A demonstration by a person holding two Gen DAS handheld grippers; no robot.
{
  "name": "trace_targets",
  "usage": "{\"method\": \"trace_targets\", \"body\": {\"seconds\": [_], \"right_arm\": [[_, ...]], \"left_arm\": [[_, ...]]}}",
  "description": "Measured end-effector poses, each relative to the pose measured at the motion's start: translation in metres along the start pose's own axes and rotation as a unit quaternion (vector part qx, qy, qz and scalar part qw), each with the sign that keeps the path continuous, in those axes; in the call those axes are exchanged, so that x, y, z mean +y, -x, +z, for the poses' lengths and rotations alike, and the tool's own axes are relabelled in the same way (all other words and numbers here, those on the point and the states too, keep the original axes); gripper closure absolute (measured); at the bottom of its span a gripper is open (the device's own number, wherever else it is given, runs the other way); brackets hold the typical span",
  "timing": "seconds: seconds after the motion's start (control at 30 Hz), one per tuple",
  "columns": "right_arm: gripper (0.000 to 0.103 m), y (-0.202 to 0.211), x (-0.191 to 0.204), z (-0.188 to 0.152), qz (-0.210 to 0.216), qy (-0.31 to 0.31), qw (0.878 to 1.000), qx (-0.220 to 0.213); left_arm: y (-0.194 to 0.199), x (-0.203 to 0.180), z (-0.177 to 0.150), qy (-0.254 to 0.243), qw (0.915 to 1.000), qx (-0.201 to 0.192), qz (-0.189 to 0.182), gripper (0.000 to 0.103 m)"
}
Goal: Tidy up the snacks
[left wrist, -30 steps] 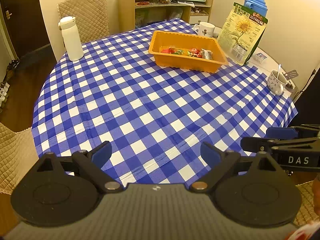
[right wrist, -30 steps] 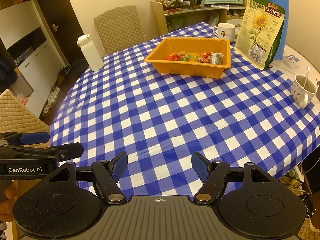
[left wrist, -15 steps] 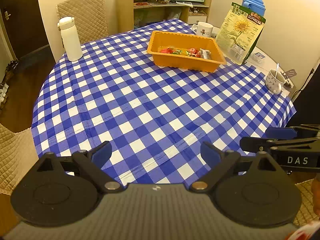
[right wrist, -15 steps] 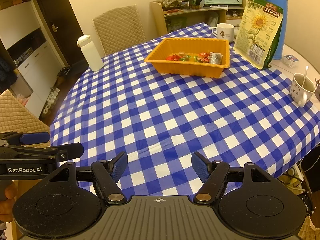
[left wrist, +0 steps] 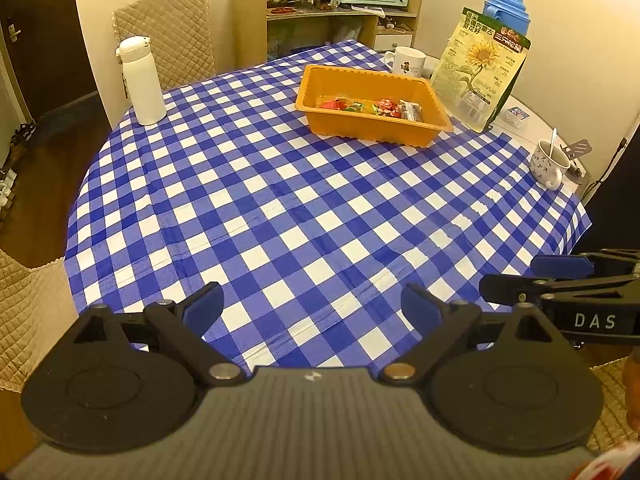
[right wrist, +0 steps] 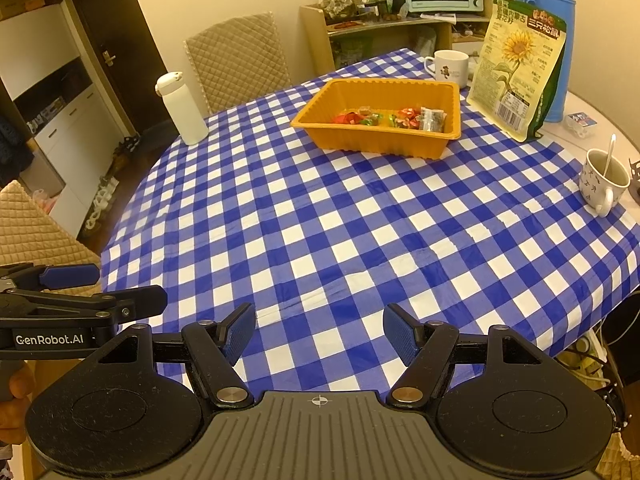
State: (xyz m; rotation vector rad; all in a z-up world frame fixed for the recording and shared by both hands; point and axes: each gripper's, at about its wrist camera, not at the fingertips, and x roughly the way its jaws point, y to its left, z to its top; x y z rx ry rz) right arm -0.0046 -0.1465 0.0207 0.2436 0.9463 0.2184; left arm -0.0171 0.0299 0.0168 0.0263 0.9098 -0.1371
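- Clearly, both claws are idle: the left gripper (left wrist: 312, 308) stands with its jaws well apart and nothing between them, poised over the near edge of the checked tablecloth (left wrist: 304, 208).
- The right gripper (right wrist: 319, 334) is likewise spread wide and empty, held just beside the left one at the same near edge.
- The snacks (right wrist: 390, 118), small wrapped sweets in red, green and a darker packet, lie in a row on the floor of the orange plastic tray (right wrist: 400, 142), far across the table from both claws.
- They look very light and crinkly; a wrapper is likely to slip or crush, so a gentle pinch across the body of one piece, not its twisted ends, seems best.
- The tray itself appears thin and flexible, with a ribbed wall and a flat lip; it would probably bend if lifted by one side, so I would take the lip at two opposite sides.
- The sunflower-seed bag (right wrist: 518, 76) stands leaning against the blue thermos (right wrist: 550, 12), just right of the tray; it looks soft and could topple if nudged, so grip the top seal.
- The mug with a spoon (right wrist: 602, 184) near the right edge is fragile; keep clear.
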Motion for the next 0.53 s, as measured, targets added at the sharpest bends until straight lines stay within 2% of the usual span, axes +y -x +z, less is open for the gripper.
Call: {"method": "trace_targets", "body": {"seconds": [0.53], "right_arm": [[0.032,-0.0004,0.0012,0.0023,-0.001,-0.002,1.0,-0.001]], "left_arm": [[0.001,0.0004,0.0008,0.0,1.0,-0.001,-0.002,0.008]]}}
